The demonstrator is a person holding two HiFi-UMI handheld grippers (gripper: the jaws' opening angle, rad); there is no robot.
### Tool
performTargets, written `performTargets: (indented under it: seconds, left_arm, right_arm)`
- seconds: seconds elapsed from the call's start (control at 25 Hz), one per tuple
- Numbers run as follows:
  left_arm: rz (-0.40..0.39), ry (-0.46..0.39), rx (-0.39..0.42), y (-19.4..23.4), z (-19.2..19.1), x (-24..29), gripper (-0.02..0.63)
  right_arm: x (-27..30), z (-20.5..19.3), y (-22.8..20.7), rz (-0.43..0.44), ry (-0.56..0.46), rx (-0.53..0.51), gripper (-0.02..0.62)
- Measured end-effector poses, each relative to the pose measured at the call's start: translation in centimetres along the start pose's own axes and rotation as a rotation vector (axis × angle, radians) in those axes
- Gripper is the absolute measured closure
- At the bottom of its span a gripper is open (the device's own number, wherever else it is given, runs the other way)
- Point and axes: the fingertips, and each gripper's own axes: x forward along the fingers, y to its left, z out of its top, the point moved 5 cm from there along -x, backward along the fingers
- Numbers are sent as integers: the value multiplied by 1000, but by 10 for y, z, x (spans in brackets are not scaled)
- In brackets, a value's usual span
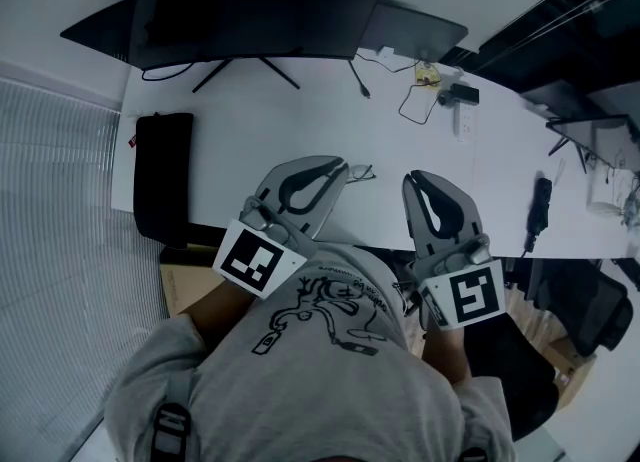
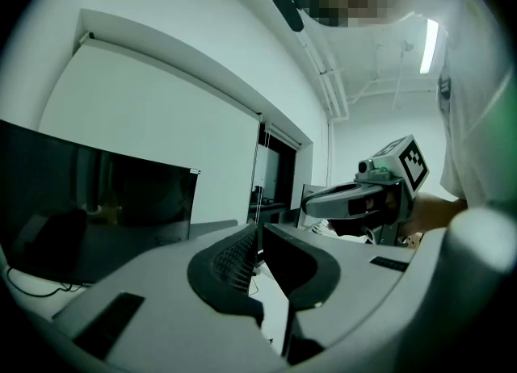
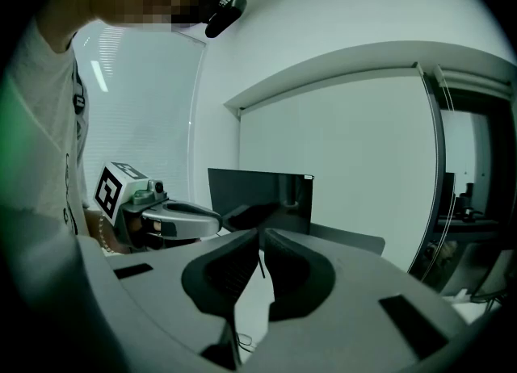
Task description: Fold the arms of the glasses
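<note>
**Fig.** Both claws over the near edge of the white desk [image 1: 300, 120], head view.

- **L:** My left claw [image 1: 338, 164] is clenched on nothing. In its own view the jaws meet at the tips, w/ only the desk and the monitor [image 1: 250, 15] beyond.
- **R:** My right claw [image 1: 421, 180] is also clenched and empty, jaws tip to tip.
- **Task thing:** The glasses [image 1: 361, 172] lie on the desk just beside the left claw's tip, btw the two claws and nearer the left. How high that tip hangs above them can't be read from overhead.
- **Step in hand:** The glasses are too small here to tell whether the arms stand out or lie flat against the front. The scene fits either stage: arms out w/ the folding to come, or arms already in w/ both claws off them.
- **Next move (judgement):** It calls for a closer look at the hinges, e.g. by tipping a claw's camera down at the frame, before anything is pinched. The frame looks thin and light, so it is prob. apt to skid on the smooth desk.
</note>
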Motion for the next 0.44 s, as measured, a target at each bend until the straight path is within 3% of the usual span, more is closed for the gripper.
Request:
performTargets:
  seconds: [0.44]
  left_arm:
    - [0,4,-2,2,0,0,569]
  right_arm:
    - [1,3,0,0,1,-6,565]
